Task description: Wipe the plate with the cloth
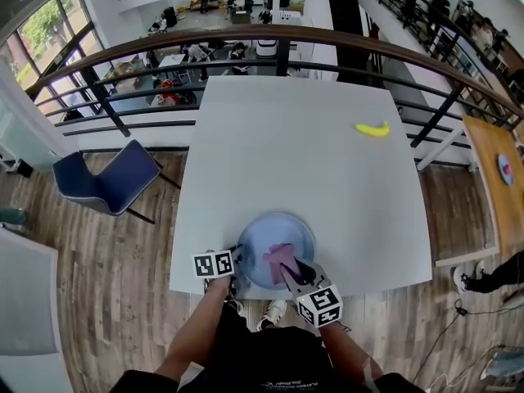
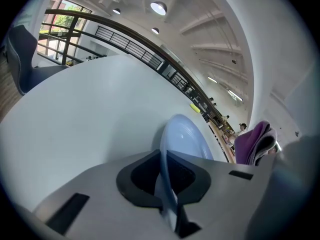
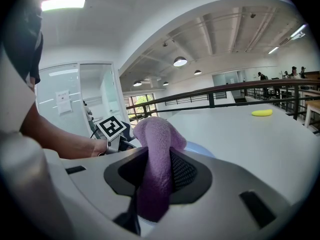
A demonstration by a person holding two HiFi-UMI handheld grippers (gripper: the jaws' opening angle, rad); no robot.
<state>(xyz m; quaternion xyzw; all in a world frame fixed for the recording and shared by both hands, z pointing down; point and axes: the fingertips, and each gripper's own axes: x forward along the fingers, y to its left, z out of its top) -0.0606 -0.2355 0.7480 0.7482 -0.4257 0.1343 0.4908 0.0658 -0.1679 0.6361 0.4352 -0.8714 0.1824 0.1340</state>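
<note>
A pale blue plate (image 1: 255, 240) lies on the white table (image 1: 295, 146) near its front edge. My left gripper (image 1: 237, 260) is at the plate's left front rim. In the left gripper view the plate (image 2: 186, 136) stands on edge before the camera, its rim pinched between the jaws of that gripper (image 2: 167, 186). A purple cloth (image 1: 278, 256) lies over the plate's middle, held by my right gripper (image 1: 290, 272). In the right gripper view the cloth (image 3: 156, 144) fills the gap of the shut gripper (image 3: 156, 180), with a sliver of plate (image 3: 199, 148) behind it.
A yellow banana (image 1: 372, 128) lies far off at the table's back right. A blue chair (image 1: 106, 178) stands left of the table on the wooden floor. A dark railing (image 1: 278, 39) curves behind the table. The person's arms reach in from the bottom edge.
</note>
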